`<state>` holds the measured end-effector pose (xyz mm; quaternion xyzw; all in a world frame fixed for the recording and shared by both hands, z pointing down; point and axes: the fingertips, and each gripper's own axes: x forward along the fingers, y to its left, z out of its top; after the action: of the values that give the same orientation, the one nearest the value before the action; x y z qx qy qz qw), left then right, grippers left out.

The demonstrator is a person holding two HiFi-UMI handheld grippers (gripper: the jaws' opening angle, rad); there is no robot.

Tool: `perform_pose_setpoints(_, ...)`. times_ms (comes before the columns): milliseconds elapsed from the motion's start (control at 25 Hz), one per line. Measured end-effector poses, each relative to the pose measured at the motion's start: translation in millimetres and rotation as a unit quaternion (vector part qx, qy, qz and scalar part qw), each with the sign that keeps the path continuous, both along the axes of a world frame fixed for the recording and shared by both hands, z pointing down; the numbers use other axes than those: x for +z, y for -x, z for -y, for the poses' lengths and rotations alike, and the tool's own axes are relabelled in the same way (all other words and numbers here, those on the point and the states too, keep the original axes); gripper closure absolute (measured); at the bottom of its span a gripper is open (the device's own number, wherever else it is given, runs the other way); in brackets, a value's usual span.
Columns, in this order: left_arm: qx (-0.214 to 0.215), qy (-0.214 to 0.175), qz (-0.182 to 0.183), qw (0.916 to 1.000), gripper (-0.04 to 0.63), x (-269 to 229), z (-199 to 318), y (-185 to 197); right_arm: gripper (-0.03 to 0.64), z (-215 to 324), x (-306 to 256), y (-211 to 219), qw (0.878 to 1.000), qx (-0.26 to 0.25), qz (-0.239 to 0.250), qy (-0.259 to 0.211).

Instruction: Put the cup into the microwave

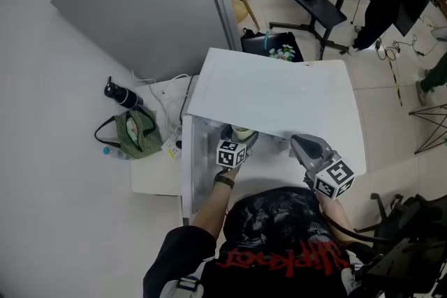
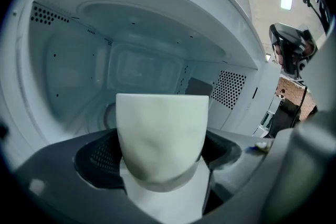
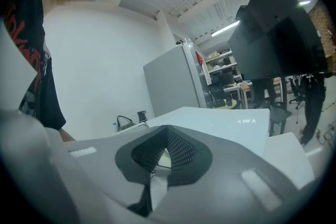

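your left tool is clamped on the white cup, holding it upright at the mouth of the microwave. carry it level, deeper into the microwave, set it on the microwave's floor, then release. your right tool is pinched together and empty outside the microwave.

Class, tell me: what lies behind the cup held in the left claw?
The open microwave: its back wall and a perforated side panel. The cup covers part of the floor.
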<state>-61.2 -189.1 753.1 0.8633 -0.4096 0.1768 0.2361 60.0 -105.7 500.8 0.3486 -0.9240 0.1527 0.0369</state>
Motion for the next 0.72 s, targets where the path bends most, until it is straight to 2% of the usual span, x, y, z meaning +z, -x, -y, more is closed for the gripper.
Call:
perform_pose_setpoints(600,0.005,0.038,-0.011,0.9992,0.163,-1.6,16.6,0.8,0.617,2.8,-0.3,6.8,1.000,-0.006,0.006,0.006)
perform_pose_setpoints(720,0.010,0.042,0.001,0.9990,0.163,-0.7,20.8,-0.9,0.617,1.9,2.0,7.3,1.000,-0.006,0.009,0.012)
